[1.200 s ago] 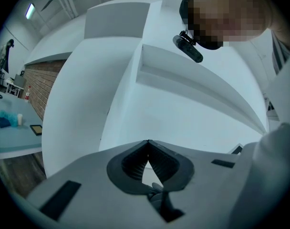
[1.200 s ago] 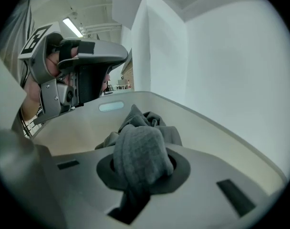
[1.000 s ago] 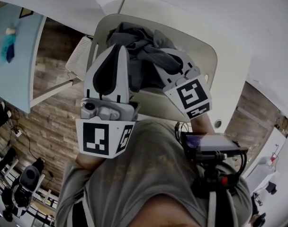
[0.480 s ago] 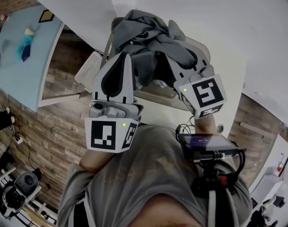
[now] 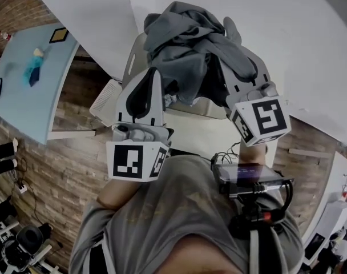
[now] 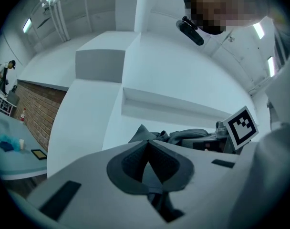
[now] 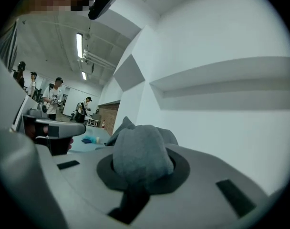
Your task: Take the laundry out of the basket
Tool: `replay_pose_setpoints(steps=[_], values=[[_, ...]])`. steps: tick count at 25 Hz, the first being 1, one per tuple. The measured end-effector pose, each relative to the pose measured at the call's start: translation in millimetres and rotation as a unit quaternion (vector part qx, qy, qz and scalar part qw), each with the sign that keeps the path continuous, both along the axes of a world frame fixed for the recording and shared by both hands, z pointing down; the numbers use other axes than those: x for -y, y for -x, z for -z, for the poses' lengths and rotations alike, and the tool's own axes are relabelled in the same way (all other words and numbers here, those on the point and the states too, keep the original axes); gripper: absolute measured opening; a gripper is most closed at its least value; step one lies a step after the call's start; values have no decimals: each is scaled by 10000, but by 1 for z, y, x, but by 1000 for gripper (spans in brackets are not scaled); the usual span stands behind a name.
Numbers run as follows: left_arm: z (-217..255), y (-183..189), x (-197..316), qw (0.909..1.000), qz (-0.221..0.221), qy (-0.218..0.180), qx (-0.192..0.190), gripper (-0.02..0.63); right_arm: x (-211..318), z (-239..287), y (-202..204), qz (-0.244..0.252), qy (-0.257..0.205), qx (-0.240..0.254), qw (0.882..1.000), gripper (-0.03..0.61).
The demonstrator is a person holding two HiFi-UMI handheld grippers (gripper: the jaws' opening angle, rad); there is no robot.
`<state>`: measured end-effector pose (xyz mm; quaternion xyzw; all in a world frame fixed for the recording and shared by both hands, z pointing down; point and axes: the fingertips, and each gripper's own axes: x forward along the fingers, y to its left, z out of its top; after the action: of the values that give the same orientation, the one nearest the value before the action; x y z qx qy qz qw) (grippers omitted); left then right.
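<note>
Grey laundry point(image 5: 190, 44), bunched, slung crosswise from left gripper point(image 6: 147, 151) to right gripper point(image 7: 141, 159)

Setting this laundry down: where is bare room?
The pale blue table is bare beside its small blue item; the white surface right of the white plastic basket is bare. Crowded above the basket, under the bunched grey garment.

The white wall point(image 5: 310, 50) closes off the far side behind the laundry basket point(image 5: 131, 61). The bunched grey garment point(image 5: 190, 44) fills the space above the basket opening. Clear passage exists at the left, over the plank-pattern floor point(image 5: 53, 170), up to the light-blue table point(image 5: 25, 96).
</note>
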<state>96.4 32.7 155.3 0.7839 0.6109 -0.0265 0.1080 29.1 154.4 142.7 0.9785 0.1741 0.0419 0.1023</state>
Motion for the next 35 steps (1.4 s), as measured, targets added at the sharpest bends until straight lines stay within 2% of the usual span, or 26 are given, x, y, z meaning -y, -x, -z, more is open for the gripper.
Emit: replay_pose_setpoints(steps=[9,15,20,25,35], values=[[3,59,20,9979,-635,98,-81,9,19,26,93,-952,243,-308,9947,46],[1,113,27,9924,-1225,72,-41,9,31,27,177,-1786,262,-313,9831,46],[-1,158,16,9867,-1625,5,-36,9,32,18,238,-2248,164,-303,9738,46],[-5,186,-11,9826,-1853,-37,-85,9,19,1,271,-2407,30,-332,9700,46],[-8,239,-63,9800,-1984,-108,-101,9,-14,-46,312,-2277,-347,-140,9730,46]])
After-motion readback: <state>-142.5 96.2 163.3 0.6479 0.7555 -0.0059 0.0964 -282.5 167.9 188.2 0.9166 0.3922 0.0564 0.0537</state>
